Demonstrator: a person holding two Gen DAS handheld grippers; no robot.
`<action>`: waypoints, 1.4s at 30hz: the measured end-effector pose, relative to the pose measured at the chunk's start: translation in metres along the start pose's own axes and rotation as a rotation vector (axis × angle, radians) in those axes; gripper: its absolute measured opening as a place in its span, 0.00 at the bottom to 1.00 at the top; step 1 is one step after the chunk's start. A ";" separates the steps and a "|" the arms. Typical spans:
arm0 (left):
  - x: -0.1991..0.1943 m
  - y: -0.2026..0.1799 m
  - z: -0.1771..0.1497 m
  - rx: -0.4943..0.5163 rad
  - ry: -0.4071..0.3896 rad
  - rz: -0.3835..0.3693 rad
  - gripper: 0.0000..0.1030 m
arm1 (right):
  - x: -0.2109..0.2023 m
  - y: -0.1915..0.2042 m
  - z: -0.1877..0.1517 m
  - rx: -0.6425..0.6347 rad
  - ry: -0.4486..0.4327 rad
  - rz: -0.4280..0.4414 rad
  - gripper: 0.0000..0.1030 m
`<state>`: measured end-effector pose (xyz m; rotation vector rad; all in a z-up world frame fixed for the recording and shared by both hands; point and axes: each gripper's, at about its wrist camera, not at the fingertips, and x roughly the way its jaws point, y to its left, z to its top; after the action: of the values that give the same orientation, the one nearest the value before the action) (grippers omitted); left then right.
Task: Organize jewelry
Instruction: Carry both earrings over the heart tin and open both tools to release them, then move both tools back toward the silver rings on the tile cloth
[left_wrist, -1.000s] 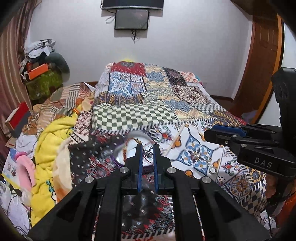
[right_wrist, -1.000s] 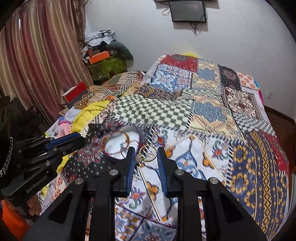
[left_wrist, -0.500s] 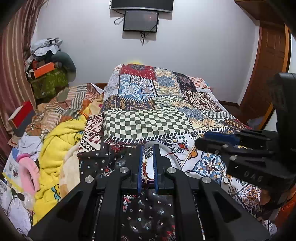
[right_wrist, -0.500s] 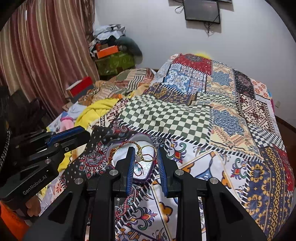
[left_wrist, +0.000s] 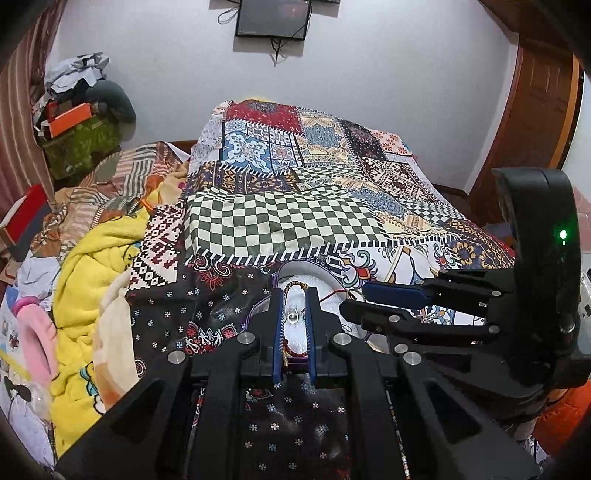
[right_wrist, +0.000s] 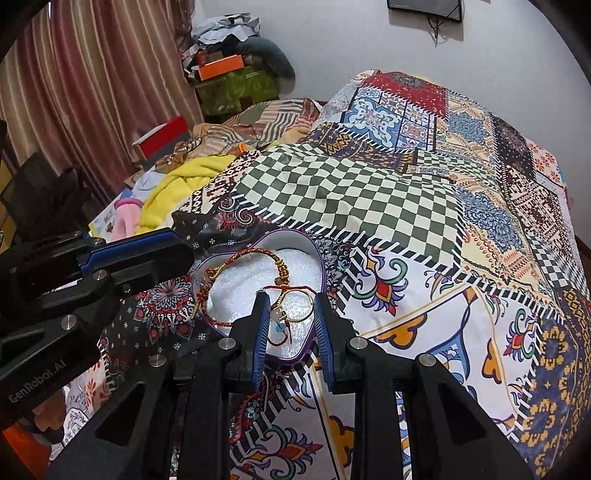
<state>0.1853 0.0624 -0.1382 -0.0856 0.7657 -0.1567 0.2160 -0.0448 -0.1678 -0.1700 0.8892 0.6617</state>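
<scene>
Bed (right_wrist: 424, 206), patchwork cover, carries heart-shaped tin (right_wrist: 207, 266) near front edge. Since a second ago: both tools moved in over tin; gold ring (right_wrist: 295, 304), earlier over cover right of tin, now above tin's white lining. Right tool (right_wrist: 290, 314) spread, ring between fingers, contact unclear. Left tool (left_wrist: 294, 319) narrow gap, small silver charm (left_wrist: 293, 317) between fingers, grip cannot tell. Red-gold bracelet (right_wrist: 240, 258) in tin. Cover right of tin bare; yellow blanket (left_wrist: 96, 258) crowds left.

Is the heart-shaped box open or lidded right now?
Open: the heart-shaped box shows its white lining, with a braided bracelet and gold ring lying inside; no lid visible.
</scene>
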 end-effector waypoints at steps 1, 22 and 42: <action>0.001 0.000 0.001 -0.001 0.002 -0.003 0.08 | 0.001 0.000 0.001 -0.003 0.003 0.009 0.22; -0.031 0.005 0.012 -0.007 -0.050 0.076 0.18 | -0.049 -0.016 0.009 0.029 -0.098 -0.057 0.36; -0.032 -0.060 -0.002 0.077 0.000 0.006 0.34 | -0.119 -0.073 -0.038 0.122 -0.140 -0.225 0.41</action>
<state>0.1542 0.0087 -0.1095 -0.0103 0.7594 -0.1802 0.1814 -0.1733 -0.1106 -0.1107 0.7601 0.4034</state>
